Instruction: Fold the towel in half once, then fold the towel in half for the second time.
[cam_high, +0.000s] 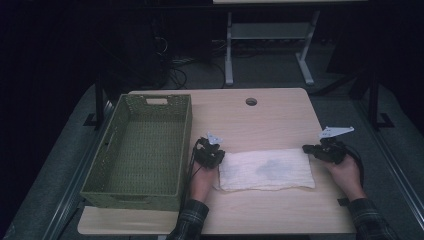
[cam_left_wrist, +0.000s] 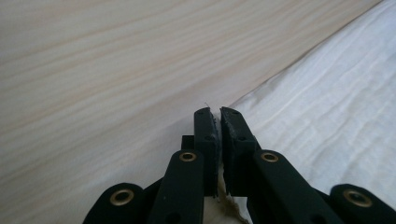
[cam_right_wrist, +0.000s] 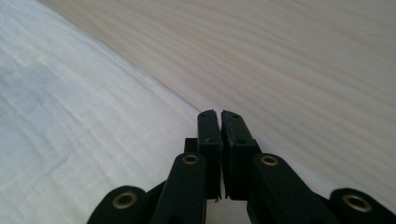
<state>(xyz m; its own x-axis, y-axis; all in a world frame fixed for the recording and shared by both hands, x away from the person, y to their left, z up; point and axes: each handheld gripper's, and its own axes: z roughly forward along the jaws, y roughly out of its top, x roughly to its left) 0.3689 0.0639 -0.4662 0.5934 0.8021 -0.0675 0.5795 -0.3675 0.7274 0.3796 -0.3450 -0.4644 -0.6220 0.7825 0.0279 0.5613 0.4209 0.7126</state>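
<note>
A white folded towel (cam_high: 267, 170) lies flat on the light wooden table (cam_high: 260, 120), with a faint grey patch in its middle. My left gripper (cam_high: 221, 153) sits at the towel's far left corner. In the left gripper view the towel (cam_left_wrist: 327, 107) spreads to the right, and the left gripper (cam_left_wrist: 218, 111) is shut with a strip of cloth showing between its jaws. My right gripper (cam_high: 305, 148) rests at the far right corner. In the right gripper view the towel (cam_right_wrist: 70, 116) runs up to the right gripper (cam_right_wrist: 218, 113), which is shut at the cloth's edge.
A green woven basket (cam_high: 130, 197) with nothing in it stands on the left part of the table, close beside my left hand. A round cable hole (cam_high: 251, 101) lies near the table's far edge. Bare wood stretches beyond the towel.
</note>
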